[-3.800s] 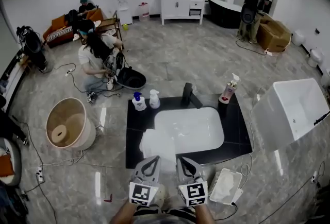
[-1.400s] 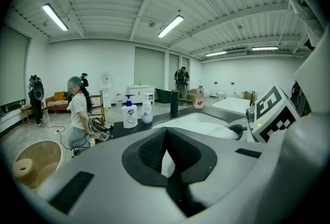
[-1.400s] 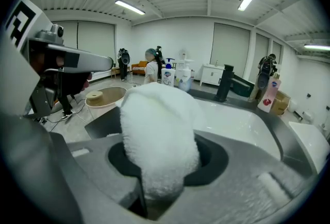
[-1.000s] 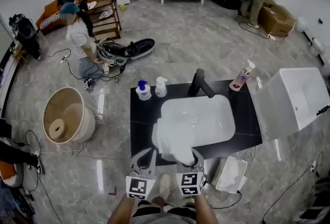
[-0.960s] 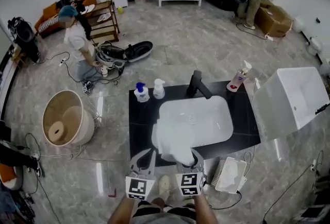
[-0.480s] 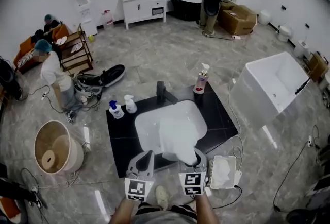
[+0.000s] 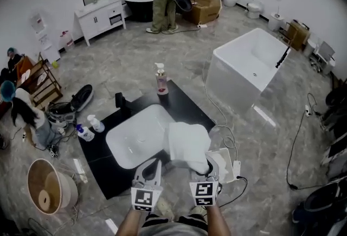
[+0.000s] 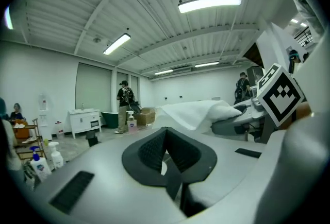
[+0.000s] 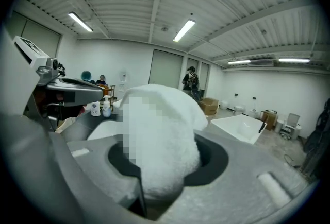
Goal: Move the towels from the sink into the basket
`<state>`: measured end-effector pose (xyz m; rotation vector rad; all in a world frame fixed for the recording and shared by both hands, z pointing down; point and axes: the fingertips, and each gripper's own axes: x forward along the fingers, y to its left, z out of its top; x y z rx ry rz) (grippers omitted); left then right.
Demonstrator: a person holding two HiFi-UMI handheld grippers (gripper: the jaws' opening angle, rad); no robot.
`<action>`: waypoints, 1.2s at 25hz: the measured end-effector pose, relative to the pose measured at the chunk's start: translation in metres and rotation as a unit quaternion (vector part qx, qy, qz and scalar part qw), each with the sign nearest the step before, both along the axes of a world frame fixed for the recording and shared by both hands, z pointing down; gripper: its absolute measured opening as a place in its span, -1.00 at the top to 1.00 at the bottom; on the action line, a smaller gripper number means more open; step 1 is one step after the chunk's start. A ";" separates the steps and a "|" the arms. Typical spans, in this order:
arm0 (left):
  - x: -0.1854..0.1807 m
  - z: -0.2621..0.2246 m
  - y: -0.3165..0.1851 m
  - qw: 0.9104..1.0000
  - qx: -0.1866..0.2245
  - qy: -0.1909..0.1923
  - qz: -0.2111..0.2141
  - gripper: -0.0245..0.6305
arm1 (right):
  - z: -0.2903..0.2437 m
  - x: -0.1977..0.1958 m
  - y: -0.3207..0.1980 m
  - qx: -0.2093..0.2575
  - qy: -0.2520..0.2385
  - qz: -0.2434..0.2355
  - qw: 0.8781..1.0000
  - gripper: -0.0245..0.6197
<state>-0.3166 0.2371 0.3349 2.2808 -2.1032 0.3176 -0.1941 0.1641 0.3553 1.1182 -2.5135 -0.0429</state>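
Where the towel is: a white towel [image 7: 188, 144] is pinched in the right gripper [image 7: 204, 170] and is clear of the sink [image 7: 130, 137]. It is bunched just to the sink side of the basket [image 7: 226, 160].
Right jaws: closed on a thick fold of the towel. The right gripper view shows the cloth filling the gap and bulging out past the tips.
Left jaws: the left gripper [image 7: 156, 164] has its tips together with nothing between them. It sits further from the basket than the right gripper, on the sink side.
Basket: white, low on the floor beside the black counter [image 7: 100, 172]. It is largely hidden by the right gripper and the towel, so its contents cannot be made out.
Governing relation: the basket lies immediately to the right of the right jaws and below them. The bulk of the towel extends forward from the jaws, away from the person, with its long run pointing past the near edge of the basket and not over it.
Nearer hand: the right, which carries the load.
Judgement: the coming move probably needs the right hand to swing the towel sideways and down over the basket opening. A release where it hangs now would likely drop cloth across the rim or onto the counter edge.
Sink: no further towel can be seen in it from the head view.
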 end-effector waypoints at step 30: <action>0.283 0.176 -0.199 0.976 -0.123 0.021 0.177 0.90 | 0.190 0.320 -0.144 -0.105 0.049 0.190 0.975 0.40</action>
